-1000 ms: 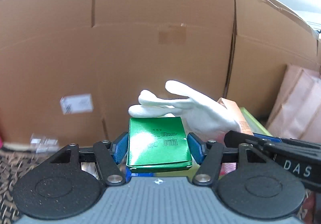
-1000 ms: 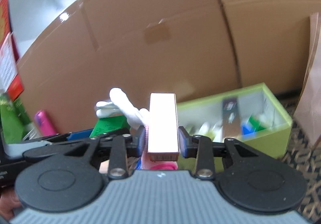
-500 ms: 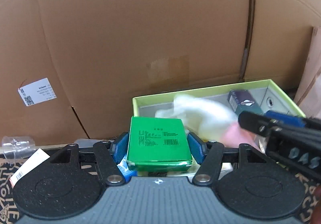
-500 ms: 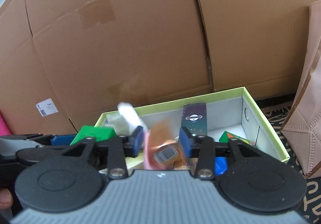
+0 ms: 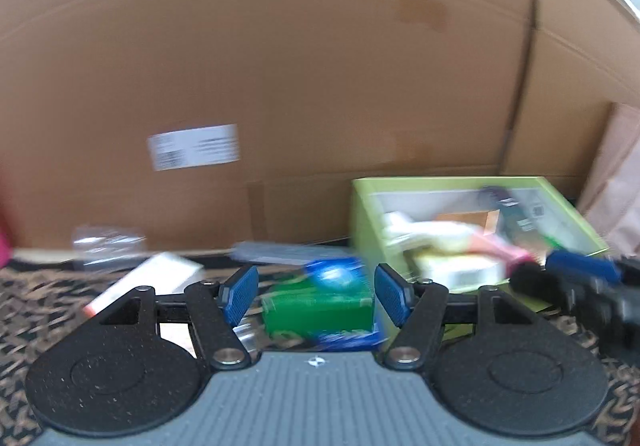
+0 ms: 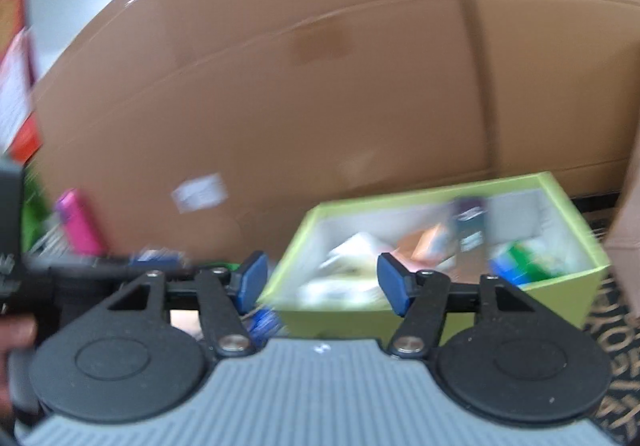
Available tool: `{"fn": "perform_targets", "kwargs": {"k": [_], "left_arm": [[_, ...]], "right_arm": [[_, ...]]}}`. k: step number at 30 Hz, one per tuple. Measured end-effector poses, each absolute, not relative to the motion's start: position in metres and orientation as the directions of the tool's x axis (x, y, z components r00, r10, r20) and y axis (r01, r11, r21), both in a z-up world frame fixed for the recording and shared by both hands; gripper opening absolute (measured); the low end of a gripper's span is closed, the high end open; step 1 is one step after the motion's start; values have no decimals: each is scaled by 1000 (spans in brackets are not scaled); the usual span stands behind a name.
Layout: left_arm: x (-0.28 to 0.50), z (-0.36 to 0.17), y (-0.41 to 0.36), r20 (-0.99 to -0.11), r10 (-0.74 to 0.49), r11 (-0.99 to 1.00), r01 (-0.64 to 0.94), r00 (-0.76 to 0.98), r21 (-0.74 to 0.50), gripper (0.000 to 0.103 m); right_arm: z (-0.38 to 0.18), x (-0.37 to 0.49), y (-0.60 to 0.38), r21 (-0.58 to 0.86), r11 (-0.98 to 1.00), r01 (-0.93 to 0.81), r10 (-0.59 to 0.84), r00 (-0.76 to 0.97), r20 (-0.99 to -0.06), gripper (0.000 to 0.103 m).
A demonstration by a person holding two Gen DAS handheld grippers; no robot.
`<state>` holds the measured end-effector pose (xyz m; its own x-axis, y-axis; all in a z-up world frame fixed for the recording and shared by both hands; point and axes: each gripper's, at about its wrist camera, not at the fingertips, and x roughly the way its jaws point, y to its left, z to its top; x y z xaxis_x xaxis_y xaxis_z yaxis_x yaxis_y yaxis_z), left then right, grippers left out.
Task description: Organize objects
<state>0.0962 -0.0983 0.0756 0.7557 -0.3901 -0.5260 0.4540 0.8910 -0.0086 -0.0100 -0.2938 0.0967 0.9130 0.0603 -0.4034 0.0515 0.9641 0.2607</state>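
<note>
My left gripper (image 5: pixel 317 294) hangs low over the rug, left of a lime-green box (image 5: pixel 362 214). A green carton (image 5: pixel 320 312) lies blurred between its sharp blue pads, lower than they are. A sliver of gap shows at the left pad, so the pads do not press on it. Blue packets sit around the carton. My right gripper (image 6: pixel 322 280) faces the lime-green box (image 6: pixel 540 298); its jaws are opening with nothing between them. An orange-pink carton (image 6: pixel 430 242) lies inside that box among several other items.
A tall cardboard wall (image 5: pixel 320 66) with a white label (image 5: pixel 194 146) closes off the back. Clear plastic (image 5: pixel 108 246) and a white card (image 5: pixel 148 282) lie on the patterned rug (image 6: pixel 612 326). A brown paper bag (image 5: pixel 616 182) stands to the right and a pink item (image 6: pixel 80 222) to the left.
The right gripper opened and its orange-pink carton dropped into the lime-green box. The left gripper swung left and down. The green carton sank from level with the left gripper's pads.
</note>
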Motion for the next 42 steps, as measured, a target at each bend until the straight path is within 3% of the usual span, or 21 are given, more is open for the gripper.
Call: {"fn": "perform_targets", "kwargs": {"k": [6,14,17,21,28,30,31,32,33,35,42], "left_arm": [[85,54,-46,-542,-346,922,384,766,-46,68],[83,33,-8,-570,-306,939,340,763,-49,68],[84,29,2,-567,-302,943,327,766,-60,68],[87,28,20,-559,-276,958,273,782,-90,67],[91,29,23,-562,-283,956,273,777,-105,67],[94,30,18,-566,-284,954,285,774,-89,67],[96,30,16,-567,-288,952,294,772,-83,67],[97,30,13,-570,-289,950,301,769,-76,67],[100,30,9,-573,-290,949,308,767,-68,67],[104,31,1,-575,-297,944,326,763,-54,68],[125,28,-63,-600,-344,903,430,723,1,68]], "right_arm": [[63,16,-231,275,960,-50,192,831,-522,61],[49,32,-211,242,970,-13,150,817,-557,61],[40,33,-209,290,957,-3,181,786,-591,63],[20,41,-189,251,967,37,140,748,-649,64],[2,62,-147,122,988,95,9,751,-660,82],[0,66,-142,87,992,93,-14,761,-649,78],[-1,65,-143,94,992,81,-1,762,-648,63],[-1,62,-145,115,991,61,29,759,-651,53],[0,57,-149,136,990,46,54,757,-651,51],[1,44,-156,147,989,19,83,753,-652,26],[1,11,-203,218,975,52,103,759,-642,25]]}}
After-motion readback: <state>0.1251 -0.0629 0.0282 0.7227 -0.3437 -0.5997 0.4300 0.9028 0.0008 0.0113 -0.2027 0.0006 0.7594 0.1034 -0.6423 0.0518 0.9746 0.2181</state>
